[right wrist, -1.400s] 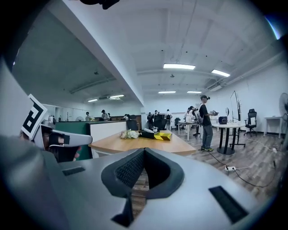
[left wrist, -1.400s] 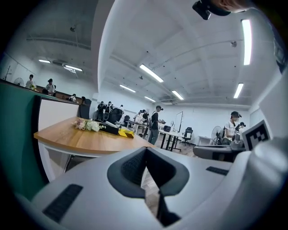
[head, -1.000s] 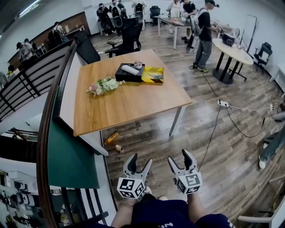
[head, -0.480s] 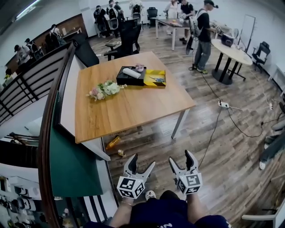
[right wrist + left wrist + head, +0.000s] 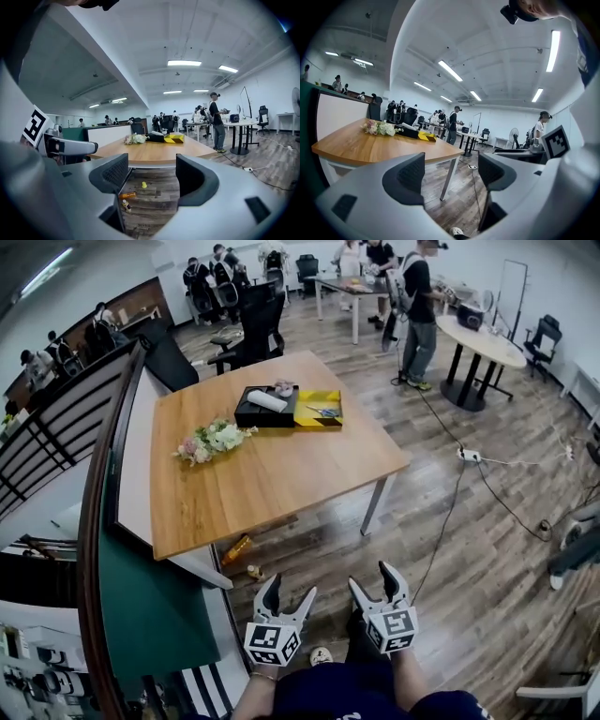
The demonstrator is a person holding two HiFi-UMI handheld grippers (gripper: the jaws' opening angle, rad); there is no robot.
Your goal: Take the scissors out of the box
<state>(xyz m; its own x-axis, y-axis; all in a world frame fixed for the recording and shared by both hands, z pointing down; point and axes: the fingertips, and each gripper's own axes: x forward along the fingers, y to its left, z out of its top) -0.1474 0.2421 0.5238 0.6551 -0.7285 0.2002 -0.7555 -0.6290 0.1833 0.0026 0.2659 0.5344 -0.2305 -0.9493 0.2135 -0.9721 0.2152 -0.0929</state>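
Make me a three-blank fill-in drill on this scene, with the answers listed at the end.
1. The yellow box holds the ____.
2. In the head view, the black box sits beside the yellow box, on its ____ side.
3. The flowers lie outside both boxes, directly on the wooden ____.
Missing words: scissors; left; table.

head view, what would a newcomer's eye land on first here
The big wooden table mid-view, carrying a yellow box with the scissors in it, a black box right beside it and a bunch of flowers nearer the view's left. At the bottom, the left gripper and right gripper hover over the floor short of the table, jaws wide apart and empty, having just eased in slightly.
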